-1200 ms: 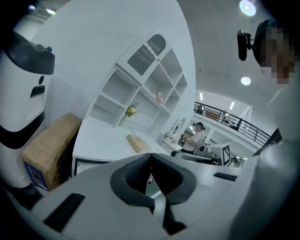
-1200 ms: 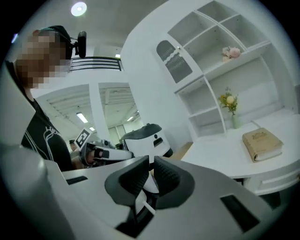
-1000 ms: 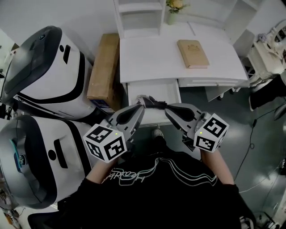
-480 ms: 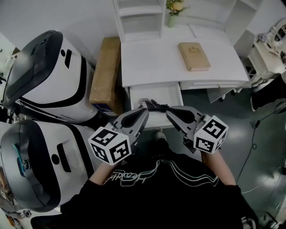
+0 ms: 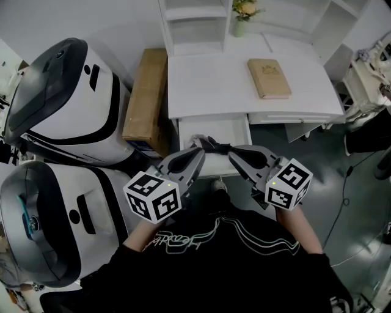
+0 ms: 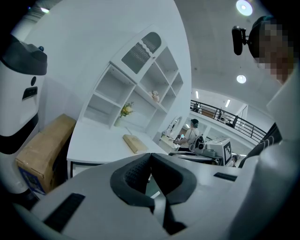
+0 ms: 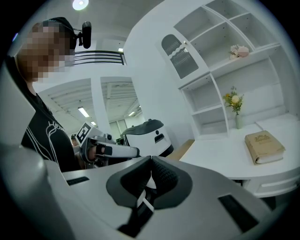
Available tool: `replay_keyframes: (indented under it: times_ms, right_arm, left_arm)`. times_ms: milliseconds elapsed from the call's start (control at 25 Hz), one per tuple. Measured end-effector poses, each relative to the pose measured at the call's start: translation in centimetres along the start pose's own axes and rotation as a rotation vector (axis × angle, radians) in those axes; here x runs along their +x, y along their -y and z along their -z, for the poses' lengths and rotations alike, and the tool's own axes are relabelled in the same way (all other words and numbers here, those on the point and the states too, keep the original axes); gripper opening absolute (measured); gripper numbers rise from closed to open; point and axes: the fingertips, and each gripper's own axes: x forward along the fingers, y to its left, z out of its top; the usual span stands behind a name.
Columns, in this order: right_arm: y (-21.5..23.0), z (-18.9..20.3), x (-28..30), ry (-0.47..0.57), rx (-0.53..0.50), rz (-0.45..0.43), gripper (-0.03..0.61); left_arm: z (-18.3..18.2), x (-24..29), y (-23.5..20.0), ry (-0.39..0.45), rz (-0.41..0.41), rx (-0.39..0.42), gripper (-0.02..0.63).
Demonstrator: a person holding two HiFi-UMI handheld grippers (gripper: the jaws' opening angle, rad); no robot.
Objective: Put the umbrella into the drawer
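1. Two big white-and-black machines (image 5: 67,98) stand at the far left, one behind the other. They are parked clear of the desk and seem to play no part in the job.
2. One cardboard box (image 5: 146,92) stands wedged between the rear machine and the desk's side, probably just stored there.
3. The left gripper (image 5: 195,149) is held close to the person's chest, its tip angled inward over the drawer's front edge. In its own view the jaws (image 6: 150,154) are pressed together with nothing between them.
4. One drawer (image 5: 215,127) stands pulled out under the desk's left half, which leaves its inside open from above. The part that shows is pale and bare, and the front is hidden behind the gripper tips.
5. The umbrella cannot be made out in any view. A small dark shape lies between the two tips, but I cannot tell whether it is pads or something else. This fits an umbrella already inside and covered, or one lying out of sight elsewhere.
6. The right gripper (image 5: 231,151) mirrors the left, its jaws (image 7: 151,159) also closed on nothing. With two grippers meeting tip to tip, I judge this a resting pose.
7. On the one white desk (image 5: 208,85) lies one tan book (image 5: 269,78).
8. One vase of flowers (image 5: 242,12) stands at the back, by the shelves.
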Motion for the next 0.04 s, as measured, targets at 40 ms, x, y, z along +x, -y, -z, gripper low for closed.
replay_keyframes:
  times_ms: [40]
  right_arm:
    - [0.17,0.07,0.08,-0.001,0.001,0.000,0.043]
  left_arm:
    - [0.00,0.12,-0.13,-0.001,-0.001,-0.002,0.020]
